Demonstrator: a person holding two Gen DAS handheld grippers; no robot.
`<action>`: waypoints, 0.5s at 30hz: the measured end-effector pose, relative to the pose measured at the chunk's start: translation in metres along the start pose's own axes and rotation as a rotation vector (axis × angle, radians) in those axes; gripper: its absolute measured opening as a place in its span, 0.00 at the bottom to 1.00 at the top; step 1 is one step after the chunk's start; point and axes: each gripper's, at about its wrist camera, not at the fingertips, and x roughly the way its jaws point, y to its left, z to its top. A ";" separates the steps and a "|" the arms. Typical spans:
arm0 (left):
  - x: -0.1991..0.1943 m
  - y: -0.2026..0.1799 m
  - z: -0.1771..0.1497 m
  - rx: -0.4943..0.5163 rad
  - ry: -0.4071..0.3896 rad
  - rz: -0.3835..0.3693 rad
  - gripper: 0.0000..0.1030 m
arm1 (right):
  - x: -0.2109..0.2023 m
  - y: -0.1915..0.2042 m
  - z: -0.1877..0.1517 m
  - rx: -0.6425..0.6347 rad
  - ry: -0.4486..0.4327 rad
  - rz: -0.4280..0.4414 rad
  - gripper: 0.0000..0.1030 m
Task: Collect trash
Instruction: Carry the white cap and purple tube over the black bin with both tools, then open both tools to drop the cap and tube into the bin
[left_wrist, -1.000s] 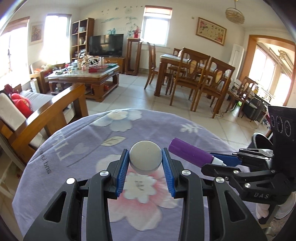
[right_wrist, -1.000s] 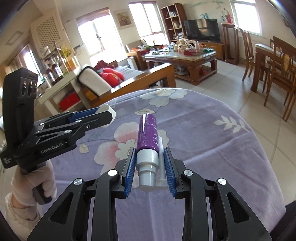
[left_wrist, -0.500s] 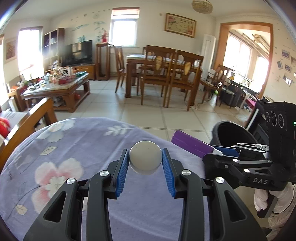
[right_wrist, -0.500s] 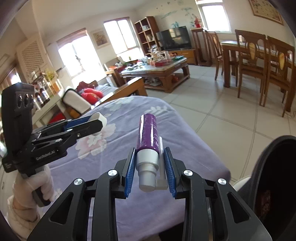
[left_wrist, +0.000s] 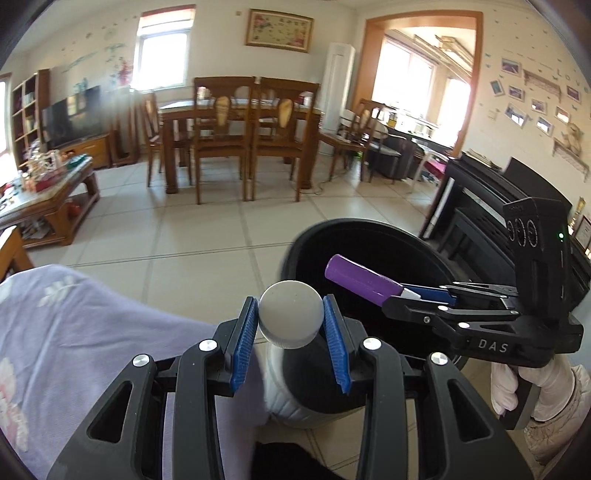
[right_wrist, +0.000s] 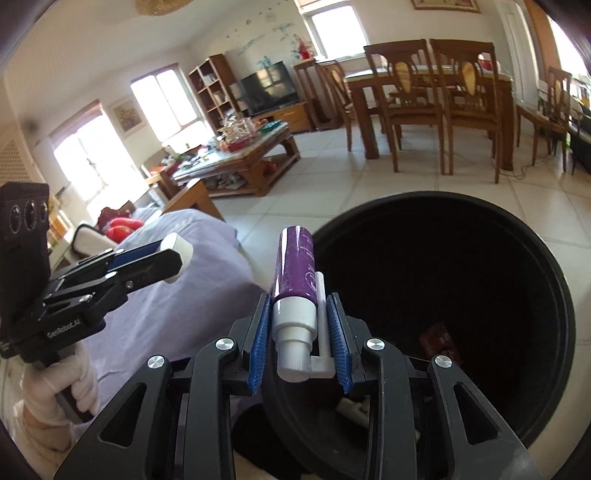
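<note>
Tiled living-room floor with a wooden dining set behind; a lilac floral-cloth table (left_wrist: 74, 332) ends at its right edge just beside a round black plastic bin (right_wrist: 554, 295). The left gripper (left_wrist: 291, 314), marked "GenRoboLAI" as far as the small print reads, is clamped on a white round-capped bottle (left_wrist: 290, 314) near the bin rim. The right gripper (right_wrist: 301, 332), marked "DAS", is clamped on a purple spray bottle with white nozzle (right_wrist: 295, 273) above the bin mouth, probably for dropping. Some trash already lies inside.
</note>
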 end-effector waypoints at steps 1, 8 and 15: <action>0.010 -0.009 0.002 0.010 0.007 -0.018 0.36 | -0.004 -0.012 -0.002 0.013 -0.002 -0.013 0.30; 0.059 -0.054 0.001 0.069 0.067 -0.078 0.36 | -0.021 -0.085 -0.021 0.080 0.005 -0.087 0.30; 0.098 -0.067 -0.004 0.095 0.136 -0.096 0.36 | -0.023 -0.112 -0.034 0.074 0.010 -0.132 0.30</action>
